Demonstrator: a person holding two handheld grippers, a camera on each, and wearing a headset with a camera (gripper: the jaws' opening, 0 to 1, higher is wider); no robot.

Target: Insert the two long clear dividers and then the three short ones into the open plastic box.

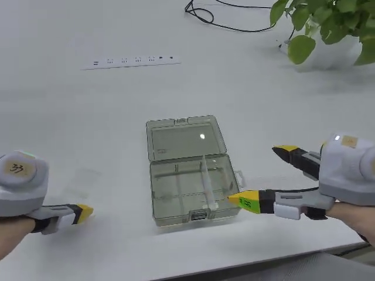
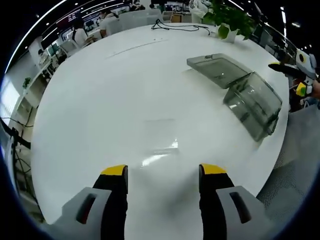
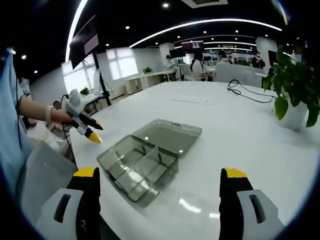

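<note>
You're getting bare table (image 1: 88, 117) on both sides of the box (image 1: 176, 218); its lid (image 1: 184, 137) is lying open behind, a divider (image 1: 207, 184) is standing inside.

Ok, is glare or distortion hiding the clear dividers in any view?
Head view: sharp, one small light glint on the lid of the smoky clear plastic box. Left gripper view: fisheye curves the white table; the loose clear dividers are faint outlines with bright glare. Right gripper view: lamp reflections on the tabletop, box readable.

On left gripper (image 1: 81, 213), round yellow sticker (image 1: 16, 168): digits look like "33". On right gripper (image 1: 253, 174), green label (image 1: 246, 203) at yellow tip: print too small to read.
</note>
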